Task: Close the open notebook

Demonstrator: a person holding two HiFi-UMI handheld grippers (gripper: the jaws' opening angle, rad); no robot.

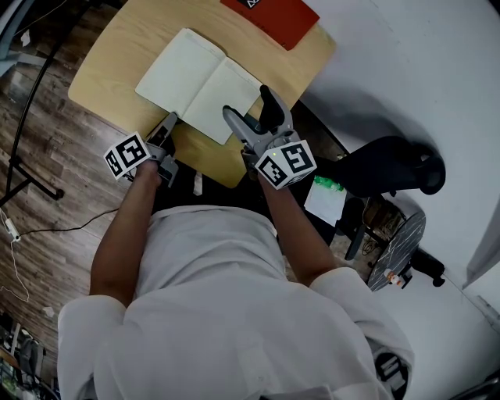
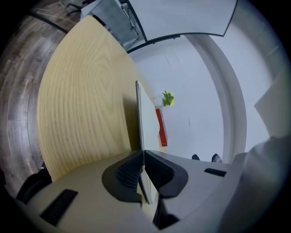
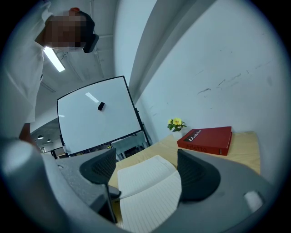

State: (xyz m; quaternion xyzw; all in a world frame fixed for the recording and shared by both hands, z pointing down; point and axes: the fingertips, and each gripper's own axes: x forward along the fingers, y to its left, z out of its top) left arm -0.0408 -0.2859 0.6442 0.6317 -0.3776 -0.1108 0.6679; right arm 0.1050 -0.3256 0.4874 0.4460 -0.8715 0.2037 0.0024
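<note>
The open notebook [image 1: 195, 82] lies spread on the wooden table [image 1: 117, 55], its blank pages facing up. My left gripper [image 1: 166, 129] sits at the near edge of its left half. In the left gripper view the gripper [image 2: 142, 157] is shut on that thin leaf [image 2: 137, 118], which shows edge-on between the pads. My right gripper [image 1: 251, 113] hovers at the near edge of the right page. In the right gripper view it [image 3: 148, 170] is open, and the lined pages [image 3: 145, 191] lie beyond its jaws, untouched.
A red book [image 1: 273, 17] lies at the table's far corner, with a small potted plant [image 3: 175, 124] beside it. A whiteboard [image 3: 95, 113] stands behind the table. A black chair [image 1: 391, 164] is on the floor to the right.
</note>
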